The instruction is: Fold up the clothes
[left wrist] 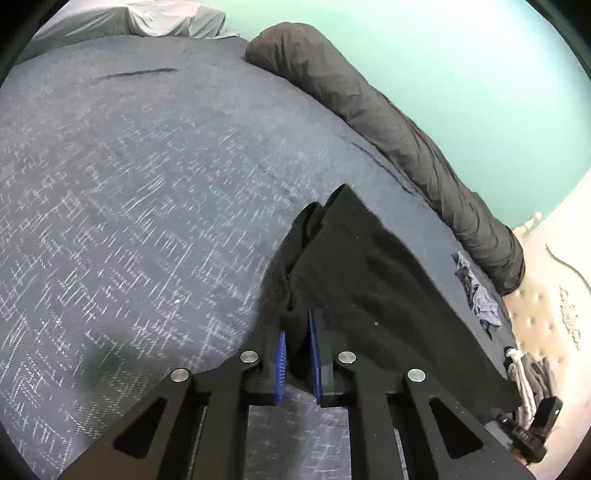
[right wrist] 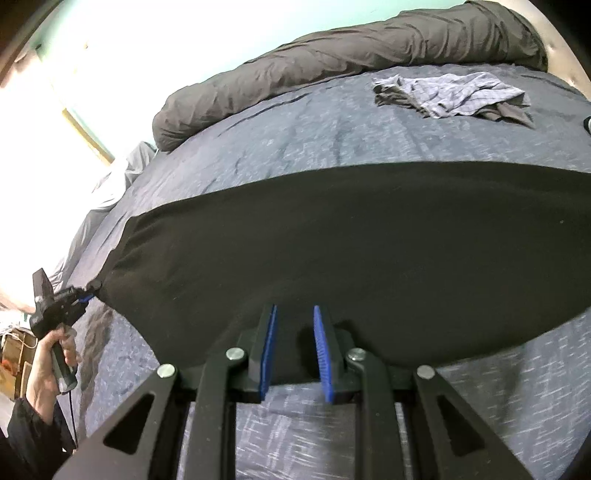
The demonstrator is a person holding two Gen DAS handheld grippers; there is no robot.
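Note:
A black garment (left wrist: 369,280) (right wrist: 332,236) lies spread across the blue-grey bedspread (left wrist: 129,184). My left gripper (left wrist: 296,325) is shut on a bunched corner of it, the cloth pinched between the blue pads (left wrist: 281,362). In the right wrist view that left gripper (right wrist: 83,297) shows at the garment's left corner, held by a person's hand (right wrist: 48,365). My right gripper (right wrist: 294,308) sits at the garment's near edge, its blue pads (right wrist: 321,350) close together with black cloth between them. The right gripper (left wrist: 532,432) appears at the lower right of the left wrist view.
A rolled dark grey duvet (left wrist: 388,122) (right wrist: 332,55) runs along the far side against the teal wall. A crumpled checked garment (right wrist: 454,96) (left wrist: 476,291) lies beyond the black one. Grey clothes (left wrist: 532,373) sit by the cream tufted headboard (left wrist: 554,295). Pale sheets (left wrist: 147,18) lie far left.

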